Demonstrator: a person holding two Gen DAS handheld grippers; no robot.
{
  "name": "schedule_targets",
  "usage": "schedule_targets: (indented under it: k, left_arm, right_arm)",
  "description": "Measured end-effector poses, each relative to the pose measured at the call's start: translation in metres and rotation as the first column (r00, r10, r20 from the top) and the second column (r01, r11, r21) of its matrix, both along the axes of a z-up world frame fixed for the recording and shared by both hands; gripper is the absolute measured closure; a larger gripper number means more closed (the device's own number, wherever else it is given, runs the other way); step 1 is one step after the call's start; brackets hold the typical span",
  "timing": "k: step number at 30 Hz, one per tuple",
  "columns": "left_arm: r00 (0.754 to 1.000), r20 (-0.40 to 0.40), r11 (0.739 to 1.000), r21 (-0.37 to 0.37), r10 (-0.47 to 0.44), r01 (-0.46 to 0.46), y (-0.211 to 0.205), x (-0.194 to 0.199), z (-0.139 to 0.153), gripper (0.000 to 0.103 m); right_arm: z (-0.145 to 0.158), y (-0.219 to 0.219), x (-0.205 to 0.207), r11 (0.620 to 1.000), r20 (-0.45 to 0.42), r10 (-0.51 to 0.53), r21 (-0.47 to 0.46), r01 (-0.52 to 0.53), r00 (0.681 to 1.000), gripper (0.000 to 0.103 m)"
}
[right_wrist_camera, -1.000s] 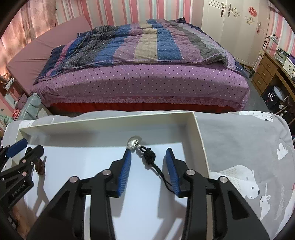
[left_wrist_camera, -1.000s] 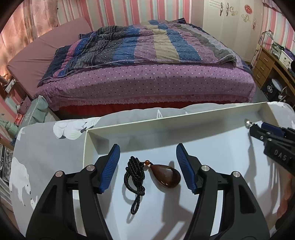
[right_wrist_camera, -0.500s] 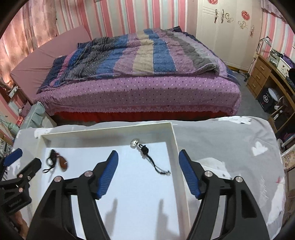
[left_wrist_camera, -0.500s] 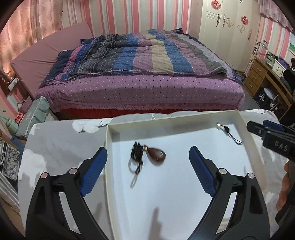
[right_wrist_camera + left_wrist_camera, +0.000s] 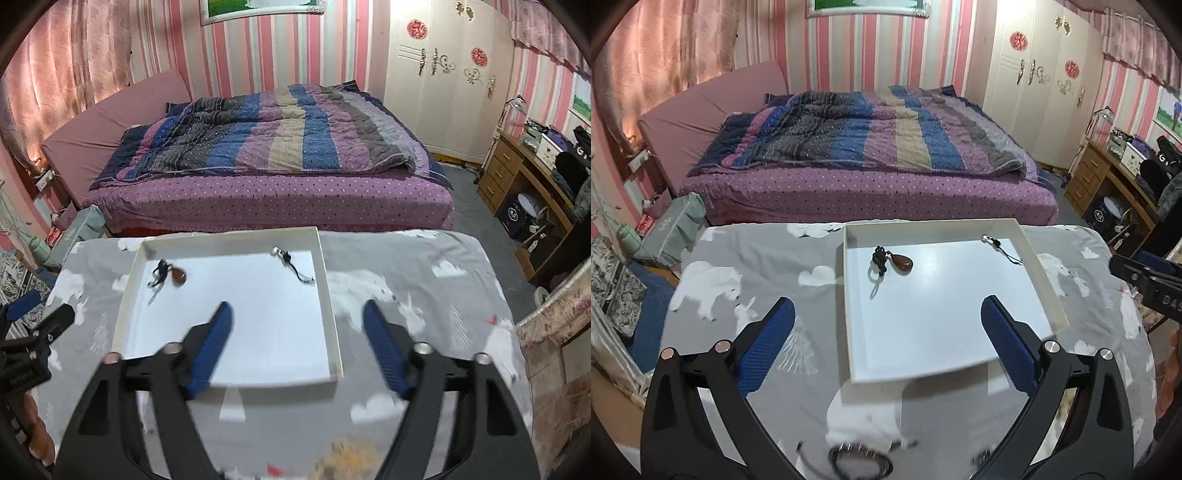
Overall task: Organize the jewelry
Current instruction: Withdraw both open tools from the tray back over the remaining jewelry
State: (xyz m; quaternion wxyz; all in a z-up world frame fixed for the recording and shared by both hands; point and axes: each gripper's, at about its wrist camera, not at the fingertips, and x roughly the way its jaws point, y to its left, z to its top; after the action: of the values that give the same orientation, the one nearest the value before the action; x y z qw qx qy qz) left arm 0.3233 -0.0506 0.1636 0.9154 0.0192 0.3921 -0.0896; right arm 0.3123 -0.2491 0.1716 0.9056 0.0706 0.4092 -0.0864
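White shallow cardboard tray [image 5: 1047,280]: held amber teardrop pendant on black cord [image 5: 902,263]; both tongs released; approach remaining pieces low.

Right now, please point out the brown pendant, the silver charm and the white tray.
brown pendant [image 5: 903,263], left wrist view, on the stone.
silver charm [image 5: 274,252], right wrist view, on the bead.
white tray [image 5: 1049,288], left wrist view, on the right wall.

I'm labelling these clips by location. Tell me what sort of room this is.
A bedroom in a home, most likely. A large bed with a striped quilt fills the middle, a white wardrobe stands against the pink striped wall, and a wooden desk sits at the right. The white tray rests on a cloth-covered table.
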Motion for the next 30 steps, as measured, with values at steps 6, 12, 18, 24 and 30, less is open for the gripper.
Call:
schedule_targets:
  k: [6, 12, 18, 24, 30]
  left_arm:
    - [0.999, 0.047, 0.999, 0.051, -0.009, 0.006, 0.015, -0.064, 0.017, 0.003]
    - [0.997, 0.083, 0.994, 0.109, -0.008, -0.001, 0.039, -0.125, 0.016, 0.003]
    - [0.990, 0.135, 0.997, 0.072, 0.032, -0.042, 0.075, -0.172, 0.003, 0.003]
    - [0.989, 0.135, 0.997, 0.043, 0.060, -0.067, 0.097, -0.194, -0.016, 0.003]
    - [0.981, 0.176, 0.994, 0.052, 0.087, -0.097, 0.103, -0.206, -0.016, 0.003]
  right_arm:
    - [0.028, 0.007, -0.071, 1.000, 0.063, -0.004, -0.023, 0.005, 0.998, 0.020]
    - [0.038, 0.015, -0.143, 0.996, 0.120, 0.038, -0.087, -0.028, 0.992, 0.020]
    - [0.028, 0.006, -0.213, 0.998, 0.205, 0.065, -0.040, -0.058, 0.977, 0.010]
    - [0.011, 0.001, -0.250, 0.998, 0.212, 0.032, -0.068, -0.018, 0.977, 0.010]
    - [0.004, -0.009, -0.263, 0.995, 0.198, -0.017, -0.088, 0.036, 0.980, 0.010]
